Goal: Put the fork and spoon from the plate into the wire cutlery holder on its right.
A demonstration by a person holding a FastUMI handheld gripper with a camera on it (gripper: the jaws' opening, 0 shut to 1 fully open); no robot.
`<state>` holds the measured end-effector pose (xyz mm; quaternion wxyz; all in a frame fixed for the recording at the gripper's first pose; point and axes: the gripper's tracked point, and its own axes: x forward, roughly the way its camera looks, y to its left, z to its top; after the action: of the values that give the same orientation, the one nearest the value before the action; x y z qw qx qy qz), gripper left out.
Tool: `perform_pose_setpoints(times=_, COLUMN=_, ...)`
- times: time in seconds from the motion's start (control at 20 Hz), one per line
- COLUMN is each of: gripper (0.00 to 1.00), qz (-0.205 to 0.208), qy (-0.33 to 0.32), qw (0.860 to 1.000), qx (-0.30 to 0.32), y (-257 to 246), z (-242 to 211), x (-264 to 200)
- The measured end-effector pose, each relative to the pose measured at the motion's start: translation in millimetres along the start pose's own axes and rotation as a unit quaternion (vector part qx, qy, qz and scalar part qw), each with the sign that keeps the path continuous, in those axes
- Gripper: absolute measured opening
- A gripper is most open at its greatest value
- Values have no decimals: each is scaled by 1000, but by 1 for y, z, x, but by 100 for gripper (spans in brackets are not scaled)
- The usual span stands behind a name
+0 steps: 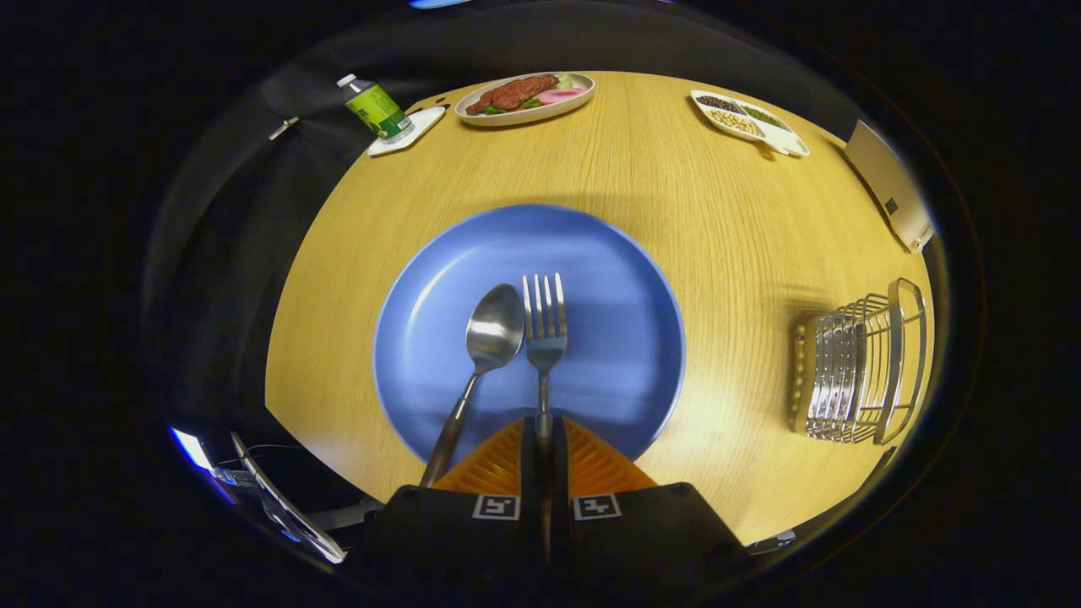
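Observation:
A blue plate (608, 279) lies on the wooden table just ahead of my fingers. On it a metal spoon (491, 333) and a metal fork (545, 325) lie side by side, heads pointing away from me. My gripper (544, 432) is shut on the fork's handle, which runs back between the two fingers. The spoon's handle slants down past the left finger, outside the grip. The wire cutlery holder (857, 367) stands to the right of the plate, near the table's right edge.
Beyond the plate are a white dish of food (525, 95), a green-labelled bottle (376, 108) on a white coaster, and a divided white tray of beans (747, 121). A pale box (891, 186) stands at the far right edge. A cable and device (279, 507) lie left of my fingers.

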<state>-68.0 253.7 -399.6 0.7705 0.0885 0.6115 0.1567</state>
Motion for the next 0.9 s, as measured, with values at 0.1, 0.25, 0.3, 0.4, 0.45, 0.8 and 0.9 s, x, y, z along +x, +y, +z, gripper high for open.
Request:
perform_pose_setpoints(times=0.1, gripper=8, qz=12, qy=-11, qw=1000, qx=2, y=0, z=5, x=-13)
perform_pose_setpoints(times=0.25, gripper=8, qz=28, qy=-41, qw=999, qx=-8, y=-5, z=21, x=-48)
perform_pose_setpoints(times=0.3, gripper=8, qz=34, qy=-48, qw=998, qx=-11, y=-8, z=25, x=-62)
perform_pose_setpoints(times=0.4, gripper=8, qz=36, qy=-59, qw=997, qx=-21, y=-22, z=33, x=-91)
perform_pose_setpoints(times=0.45, gripper=8, qz=33, qy=-66, qw=997, qx=-28, y=-30, z=37, x=-103)
perform_pose_setpoints(times=0.8, gripper=8, qz=-21, qy=-43, qw=996, qx=-78, y=-125, z=34, x=-175)
perform_pose_setpoints(times=0.9, gripper=8, qz=-19, qy=-21, qw=997, qx=-75, y=-143, z=29, x=-186)
